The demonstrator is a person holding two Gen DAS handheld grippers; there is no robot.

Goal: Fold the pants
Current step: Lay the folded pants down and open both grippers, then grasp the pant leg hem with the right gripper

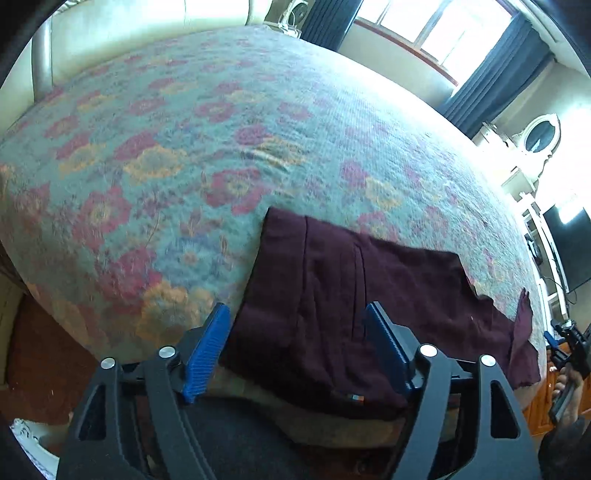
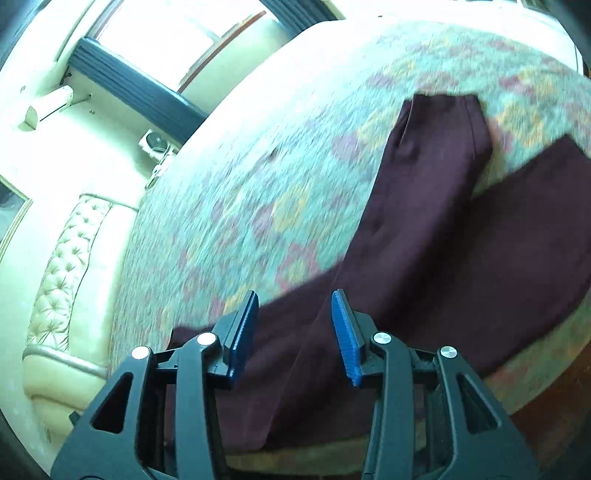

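Pants (image 1: 354, 306) of dark maroon cloth lie on the bed (image 1: 207, 147), at its near edge, partly draped over that edge. Nearest in the left wrist view, the left gripper (image 1: 295, 350) hangs just above the near edge with its blue-padded jaws spread wide and nothing between them; the maroon cloth shows in the gap below. A small tag (image 1: 355, 397) with orange and blue marks sits on the cloth at the bed's near edge, but any writing on it is too small to read. Toward the right edge of the bed the cloth ends in a ragged, lifted corner, and just beyond it the right gripper (image 1: 565, 343) shows in a hand (image 1: 567, 387).

In the right wrist view that gripper's jaws are also apart, empty, poised over the pants near the bed's edge. From there one leg (image 2: 436, 177) runs away across the flowered bedcover (image 2: 258, 192) and ends in a straight hem; a second band of maroon cloth (image 2: 535, 221) spreads to the right, probably the other leg, though motion blur makes this hard to settle.

Farther off, a cream tufted headboard (image 2: 66, 266) stands at the far end of the bed. Beyond are a bright window (image 1: 439, 26) with dark blue curtains (image 1: 495, 85), and a white dresser with an oval mirror (image 1: 537, 136).
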